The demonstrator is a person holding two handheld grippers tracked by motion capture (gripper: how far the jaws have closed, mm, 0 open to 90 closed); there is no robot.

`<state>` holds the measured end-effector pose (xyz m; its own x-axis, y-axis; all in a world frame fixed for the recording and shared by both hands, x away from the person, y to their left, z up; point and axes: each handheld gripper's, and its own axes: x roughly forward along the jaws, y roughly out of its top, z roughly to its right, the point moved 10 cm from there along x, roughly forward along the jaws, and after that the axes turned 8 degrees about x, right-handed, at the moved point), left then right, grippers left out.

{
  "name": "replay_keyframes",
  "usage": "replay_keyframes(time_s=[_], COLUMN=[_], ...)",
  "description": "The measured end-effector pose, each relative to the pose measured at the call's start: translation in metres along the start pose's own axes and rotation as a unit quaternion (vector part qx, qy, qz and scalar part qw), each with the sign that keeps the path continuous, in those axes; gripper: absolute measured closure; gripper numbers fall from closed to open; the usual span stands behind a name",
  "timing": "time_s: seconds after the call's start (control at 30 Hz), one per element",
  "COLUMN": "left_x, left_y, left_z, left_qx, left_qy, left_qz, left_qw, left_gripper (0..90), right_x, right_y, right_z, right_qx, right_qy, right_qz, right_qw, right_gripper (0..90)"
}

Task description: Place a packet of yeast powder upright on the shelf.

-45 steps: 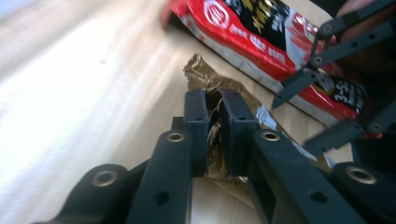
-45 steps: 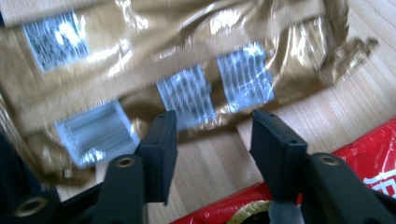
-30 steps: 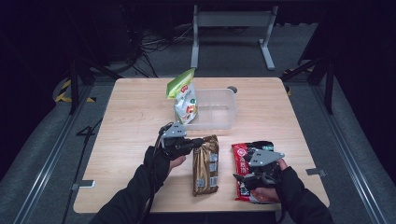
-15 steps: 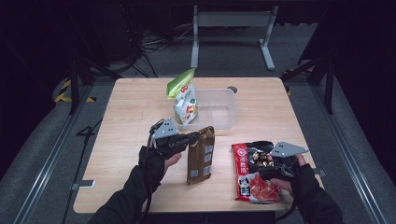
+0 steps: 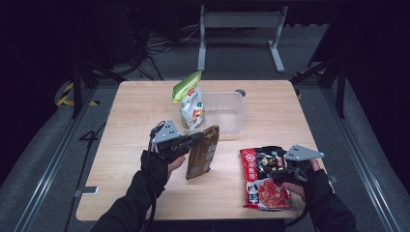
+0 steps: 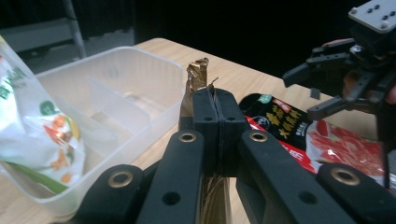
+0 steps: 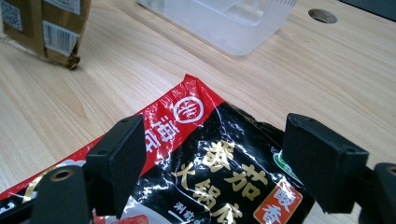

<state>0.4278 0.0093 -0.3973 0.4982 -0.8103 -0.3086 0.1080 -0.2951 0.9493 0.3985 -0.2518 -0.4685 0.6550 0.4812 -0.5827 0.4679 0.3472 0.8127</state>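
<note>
1. Brown foil packet (image 5: 203,152), one of three snack bags, is lifted at its far end by the left claw (image 5: 197,137), jaws pressed tight on its edge, its near end touching the tabletop (image 5: 125,111).
2. One red-and-black bag (image 5: 263,176) lies flat, near right; the right claw (image 7: 219,154) hangs wide open over it, gripping nothing.
3. One green-topped bag (image 5: 189,99) leans in the single clear tub (image 5: 227,113), just beyond the brown packet.

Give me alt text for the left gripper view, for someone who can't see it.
The left tool is shut on the top edge of a brown packet, held beside a clear plastic bin with a green and white pouch in it. Beyond lie a red and black packet on the wooden table and the right tool, open.
</note>
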Motion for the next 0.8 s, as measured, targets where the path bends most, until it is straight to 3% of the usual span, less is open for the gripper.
replay_keyframes(time_s=[0.3, 0.43, 0.63, 0.8], left_x=[0.005, 0.008, 0.01, 0.017], left_y=[0.016, 0.026, 0.042, 0.062], left_z=[-0.003, -0.013, -0.029, -0.043], left_qx=[0.011, 0.008, -0.004, -0.009], left_qy=[0.032, 0.052, 0.078, 0.108], left_qz=[0.008, 0.021, 0.045, 0.058], left_qw=[0.9994, 0.9984, 0.9959, 0.9924], left_gripper=[89.8, 89.8, 89.8, 89.8], right_x=[-0.004, -0.004, -0.002, -0.002], right_y=[-0.004, -0.005, -0.007, -0.007], right_z=[0.004, 0.006, 0.002, 0.003], right_qx=[0.007, 0.01, 0.002, 0.005], right_qy=[-0.006, -0.006, -0.005, -0.006], right_qz=[0.001, 0.002, -0.005, -0.005], right_qw=[1.0, 0.9999, 1.0, 1.0], right_gripper=[22.0, 21.9, 21.2, 21.3])
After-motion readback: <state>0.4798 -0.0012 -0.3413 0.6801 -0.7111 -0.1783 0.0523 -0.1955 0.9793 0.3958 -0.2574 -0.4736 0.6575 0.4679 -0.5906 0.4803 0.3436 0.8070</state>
